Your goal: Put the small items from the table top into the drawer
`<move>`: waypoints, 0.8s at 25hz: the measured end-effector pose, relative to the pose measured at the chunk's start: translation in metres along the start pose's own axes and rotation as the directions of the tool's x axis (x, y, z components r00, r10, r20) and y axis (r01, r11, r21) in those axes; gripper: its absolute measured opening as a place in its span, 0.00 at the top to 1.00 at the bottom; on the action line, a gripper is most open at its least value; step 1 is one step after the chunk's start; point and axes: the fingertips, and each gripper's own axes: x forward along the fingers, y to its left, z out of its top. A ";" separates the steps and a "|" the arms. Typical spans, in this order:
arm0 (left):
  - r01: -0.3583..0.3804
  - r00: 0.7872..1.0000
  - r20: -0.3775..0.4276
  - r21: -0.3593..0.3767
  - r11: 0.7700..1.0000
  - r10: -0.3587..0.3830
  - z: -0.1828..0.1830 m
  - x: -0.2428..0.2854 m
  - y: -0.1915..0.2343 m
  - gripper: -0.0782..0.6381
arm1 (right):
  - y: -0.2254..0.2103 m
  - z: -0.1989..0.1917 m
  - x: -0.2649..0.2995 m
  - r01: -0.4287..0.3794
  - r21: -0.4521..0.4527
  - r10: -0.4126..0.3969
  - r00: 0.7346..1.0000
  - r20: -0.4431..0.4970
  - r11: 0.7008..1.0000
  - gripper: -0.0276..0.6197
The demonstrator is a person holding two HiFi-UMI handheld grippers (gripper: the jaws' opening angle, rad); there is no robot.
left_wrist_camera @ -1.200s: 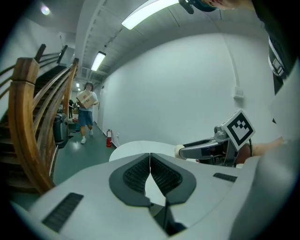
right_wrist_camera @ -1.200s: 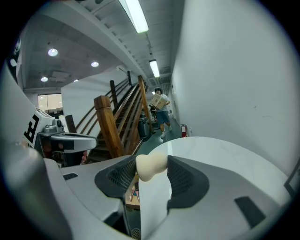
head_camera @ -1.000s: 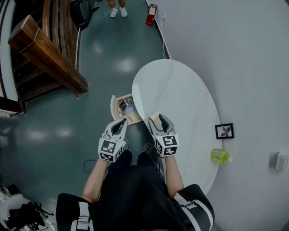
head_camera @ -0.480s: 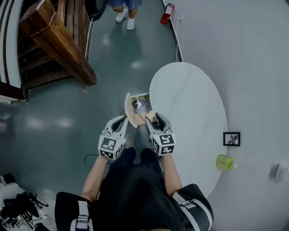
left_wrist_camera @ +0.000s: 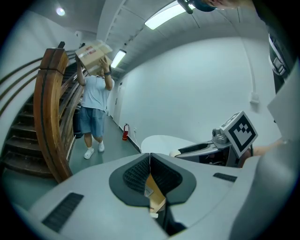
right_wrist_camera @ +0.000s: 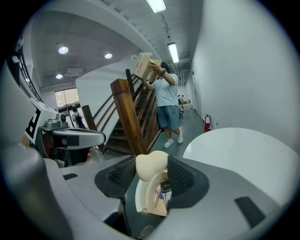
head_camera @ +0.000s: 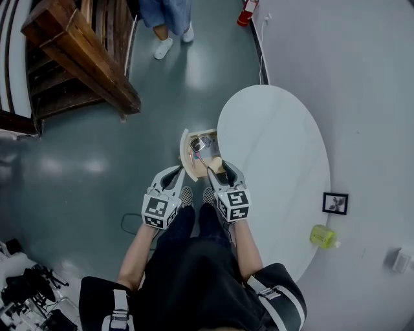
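The drawer (head_camera: 189, 157) stands pulled out from under the left rim of the white oval table (head_camera: 278, 149). It is a shallow tray of pale wood with a curved front. Inside it lie a small dark device (head_camera: 196, 145) with a glossy face and some thin reddish cords (right_wrist_camera: 155, 202); the rest of the contents are too small to make out.

The right claw (head_camera: 221, 170) is clamped on a cream item (right_wrist_camera: 151, 168), a smooth, matte, rounded lump that fills the gap between the ribbed black pads. In the head view the item sits over the near end of the drawer, right by the table's edge. The left claw (head_camera: 177, 172) is pressed closed with nothing in it and hangs just left of the drawer, above the glossy grey-green floor (head_camera: 84, 161).

A dark wooden staircase (head_camera: 77, 58) rises beyond the drawer. Near it a person (left_wrist_camera: 93, 108) holds a cardboard box (left_wrist_camera: 93, 55) overhead, and a red fire extinguisher (head_camera: 248, 9) stands by the wall. Past the table's far side are a small black picture frame (head_camera: 335, 203) and a yellow-green bottle (head_camera: 321, 236).
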 end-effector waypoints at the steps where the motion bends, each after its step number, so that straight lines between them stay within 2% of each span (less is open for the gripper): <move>1: -0.001 1.000 -0.007 -0.002 1.000 0.001 -0.003 0.004 -0.001 0.86 | -0.003 -0.004 0.002 -0.004 -0.001 0.004 1.000 -0.008 1.000 0.60; 20: -0.059 0.993 -0.101 -0.066 0.996 0.052 -0.068 0.039 -0.019 0.86 | -0.029 -0.075 0.022 -0.100 0.017 0.101 0.988 -0.118 0.995 0.60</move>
